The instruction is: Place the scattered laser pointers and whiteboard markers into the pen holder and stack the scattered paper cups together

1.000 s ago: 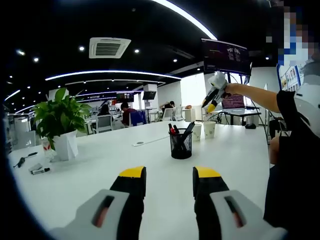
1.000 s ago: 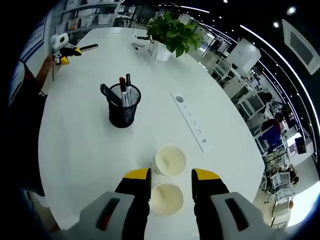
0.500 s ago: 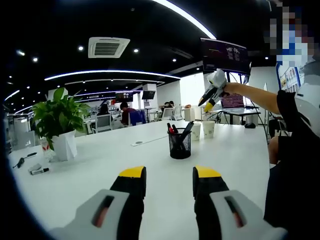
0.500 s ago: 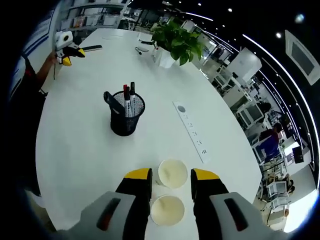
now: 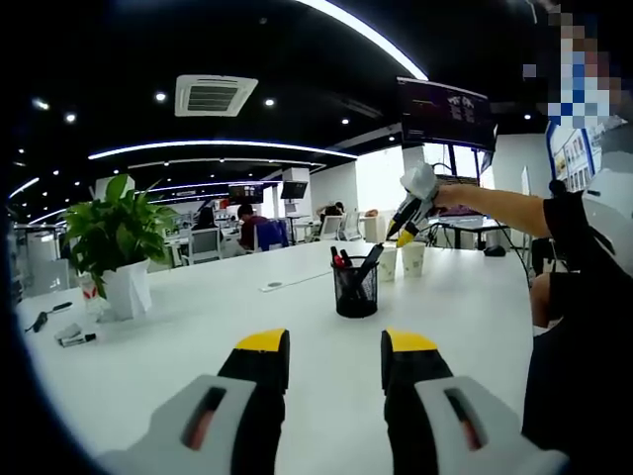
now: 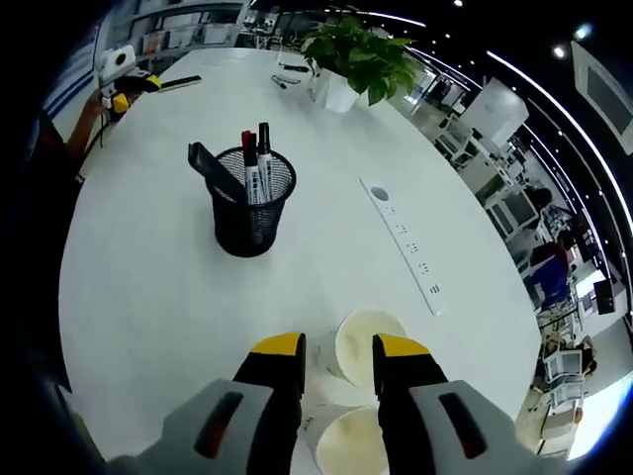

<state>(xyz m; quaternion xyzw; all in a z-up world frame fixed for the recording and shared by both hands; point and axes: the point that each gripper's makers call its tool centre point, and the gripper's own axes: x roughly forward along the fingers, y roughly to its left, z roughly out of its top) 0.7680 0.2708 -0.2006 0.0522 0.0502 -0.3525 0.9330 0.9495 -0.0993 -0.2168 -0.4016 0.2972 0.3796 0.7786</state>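
A black mesh pen holder stands mid-table with markers and a dark pointer sticking out of it. Two white paper cups stand side by side beyond it. My right gripper hovers open over them. One cup lies just past its fingertips and the other cup lies low between its jaws. The same right gripper hangs above the cups in the left gripper view. My left gripper is open and holds nothing, low over the near table.
A potted plant in a white pot stands at the far left of the white table. Small dark items lie beside it. A white power strip lies across the table. A person's arm reaches in from the right.
My right gripper has dropped lower and closer over the two cups, which now sit at and between its jaws. My left gripper has hardly moved.
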